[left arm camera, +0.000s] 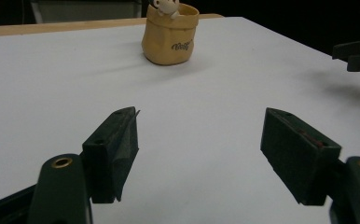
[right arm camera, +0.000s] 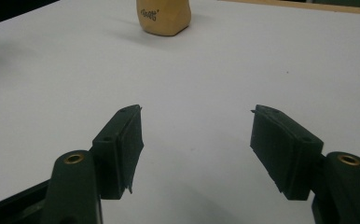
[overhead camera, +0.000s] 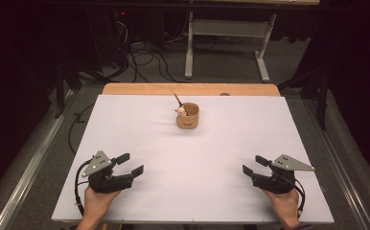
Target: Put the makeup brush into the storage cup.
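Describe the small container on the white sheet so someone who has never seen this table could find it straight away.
Start at the white sheet covering the table, then look toward its far edge, near the middle. There stands a small tan pouch-like pot with dark lettering on its side. It stands well apart from both grippers, and a thin stick topped with a little pale figure pokes out of its mouth.

I see one dark printed word on the side of the tan pouch (left arm camera: 169,39); its script is too blurred for me to read. In the right gripper view the same mark sits on the pouch (right arm camera: 164,16); it is unreadable there too.
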### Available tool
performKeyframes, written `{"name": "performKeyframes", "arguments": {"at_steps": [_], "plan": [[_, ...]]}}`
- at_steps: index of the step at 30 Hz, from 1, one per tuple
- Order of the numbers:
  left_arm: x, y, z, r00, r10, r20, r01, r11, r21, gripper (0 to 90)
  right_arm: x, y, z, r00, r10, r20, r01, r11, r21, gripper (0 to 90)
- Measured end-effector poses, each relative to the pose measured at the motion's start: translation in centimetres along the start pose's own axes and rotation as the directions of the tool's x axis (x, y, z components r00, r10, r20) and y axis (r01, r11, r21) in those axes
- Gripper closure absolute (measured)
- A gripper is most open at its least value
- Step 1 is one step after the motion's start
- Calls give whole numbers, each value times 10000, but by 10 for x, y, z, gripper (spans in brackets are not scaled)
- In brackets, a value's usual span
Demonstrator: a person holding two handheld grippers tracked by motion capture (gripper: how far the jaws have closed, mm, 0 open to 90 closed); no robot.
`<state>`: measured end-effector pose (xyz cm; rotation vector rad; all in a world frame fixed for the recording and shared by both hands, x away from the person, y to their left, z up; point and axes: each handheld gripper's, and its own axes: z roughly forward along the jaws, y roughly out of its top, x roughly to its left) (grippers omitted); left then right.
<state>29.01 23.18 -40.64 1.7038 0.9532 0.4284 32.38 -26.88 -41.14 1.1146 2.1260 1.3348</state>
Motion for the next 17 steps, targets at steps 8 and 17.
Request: {"name": "performKeyframes", "arguments": {"at_steps": [8, 17], "plan": [[0, 0, 0, 10000, 16, 0, -16, 10000, 8, 281, 2, 0, 1, 10000, -60, -6, 60, 10000, 37, 358], [0, 0, 0, 10000, 6, -5, -6, 10000, 11, 281, 1, -1, 1, 10000, -71, -17, 71, 10000, 27, 358]]}}
